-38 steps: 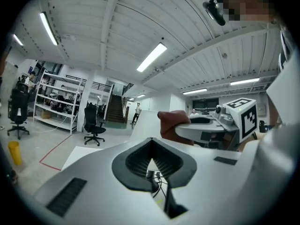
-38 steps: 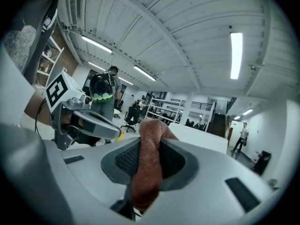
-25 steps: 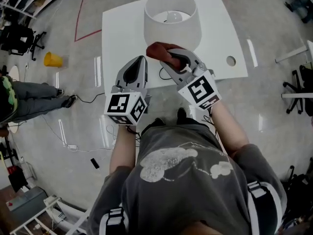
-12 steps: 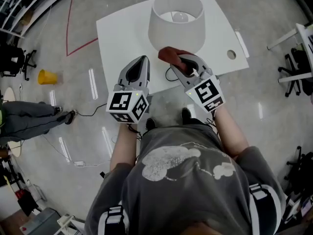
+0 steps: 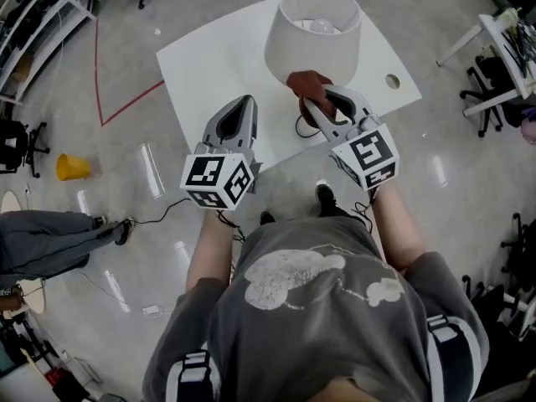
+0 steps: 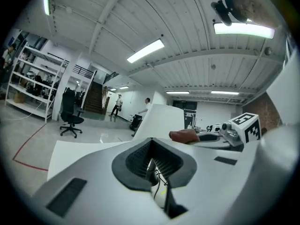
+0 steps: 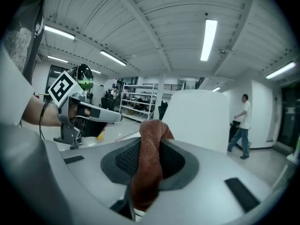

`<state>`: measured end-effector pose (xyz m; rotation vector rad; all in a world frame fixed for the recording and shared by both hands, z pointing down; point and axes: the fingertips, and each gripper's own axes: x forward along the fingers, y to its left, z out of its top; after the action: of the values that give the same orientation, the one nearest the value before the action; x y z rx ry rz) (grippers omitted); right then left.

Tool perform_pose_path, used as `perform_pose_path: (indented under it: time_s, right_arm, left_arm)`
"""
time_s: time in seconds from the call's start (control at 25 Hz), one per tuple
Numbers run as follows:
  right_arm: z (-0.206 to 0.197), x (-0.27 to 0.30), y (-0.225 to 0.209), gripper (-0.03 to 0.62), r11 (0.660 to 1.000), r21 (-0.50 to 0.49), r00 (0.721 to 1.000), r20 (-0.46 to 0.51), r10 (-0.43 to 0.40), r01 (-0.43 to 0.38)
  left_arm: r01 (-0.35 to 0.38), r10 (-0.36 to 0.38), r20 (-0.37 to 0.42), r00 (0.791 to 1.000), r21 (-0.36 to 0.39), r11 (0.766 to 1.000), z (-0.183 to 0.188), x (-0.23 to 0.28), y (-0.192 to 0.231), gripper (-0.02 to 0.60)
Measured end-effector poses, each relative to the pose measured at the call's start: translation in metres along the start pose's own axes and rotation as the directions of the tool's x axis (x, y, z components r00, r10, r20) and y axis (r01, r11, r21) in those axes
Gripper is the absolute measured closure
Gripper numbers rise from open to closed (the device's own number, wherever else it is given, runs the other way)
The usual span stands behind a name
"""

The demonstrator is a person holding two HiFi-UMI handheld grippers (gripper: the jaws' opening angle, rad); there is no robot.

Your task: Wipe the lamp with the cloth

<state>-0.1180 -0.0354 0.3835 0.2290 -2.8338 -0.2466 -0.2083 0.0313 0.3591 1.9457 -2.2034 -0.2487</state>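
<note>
A white lamp (image 5: pixel 312 30) with a drum shade stands on the white table (image 5: pixel 209 65), its bulb visible from above. My right gripper (image 5: pixel 311 90) is shut on a rust-red cloth (image 5: pixel 308 82), which sits just in front of the shade's near side. In the right gripper view the cloth (image 7: pixel 149 158) hangs pinched between the jaws, with the lamp shade (image 7: pixel 199 118) close behind it. My left gripper (image 5: pixel 237 107) hovers over the table left of the lamp, jaws shut with nothing in them. From the left gripper view the lamp shade (image 6: pixel 159 121) and the cloth (image 6: pixel 185 135) show to the right.
A black cord (image 5: pixel 300 128) runs from the lamp over the table's front edge. The table has a round hole (image 5: pixel 393 80) at its right. A yellow cup (image 5: pixel 71 167) lies on the floor at left, office chairs (image 5: pixel 494 82) stand at right, and a person's legs (image 5: pixel 50 239) are at left.
My right gripper has carried the cloth forward, closer to the lamp shade. The head view has shifted, so table and lamp now sit further right. The left gripper has barely moved.
</note>
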Motion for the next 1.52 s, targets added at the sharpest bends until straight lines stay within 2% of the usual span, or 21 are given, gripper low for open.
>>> perform_pose_path:
  time_s: [0.32,0.48,0.64,0.88,1.24,1.52]
  right_arm:
    - [0.054,0.001,0.011,0.503,0.989,-0.02,0.987,0.077,-0.144,0.146]
    - [0.089,0.0,-0.006,0.503,0.969,-0.055,0.965,0.125,-0.232,0.24]
    - [0.11,-0.002,-0.03,0.503,0.953,-0.059,0.948,0.137,-0.289,0.299]
    - [0.102,0.018,-0.029,0.503,0.973,-0.019,0.966,0.129,-0.224,0.228]
    - [0.035,0.043,0.005,0.503,0.991,0.089,0.994,0.04,-0.099,0.095]
    - [0.001,0.05,0.018,0.503,0.988,0.144,0.998,-0.008,-0.063,0.063]
  left_arm:
    - [0.117,-0.117,0.013,0.993,0.026,0.993,0.026,-0.022,0.018,0.574]
    - [0.15,-0.152,0.051,0.987,0.04,0.988,0.053,-0.029,0.023,0.574]
    - [0.156,-0.158,0.062,0.985,0.048,0.987,0.059,-0.027,0.021,0.574]
    - [0.134,-0.135,0.021,0.991,0.055,0.99,0.046,-0.008,0.016,0.574]
    - [0.091,-0.089,-0.034,0.995,0.07,0.993,0.038,0.016,0.012,0.574]
    - [0.093,-0.09,-0.065,0.994,0.046,0.995,0.021,0.017,0.012,0.574]
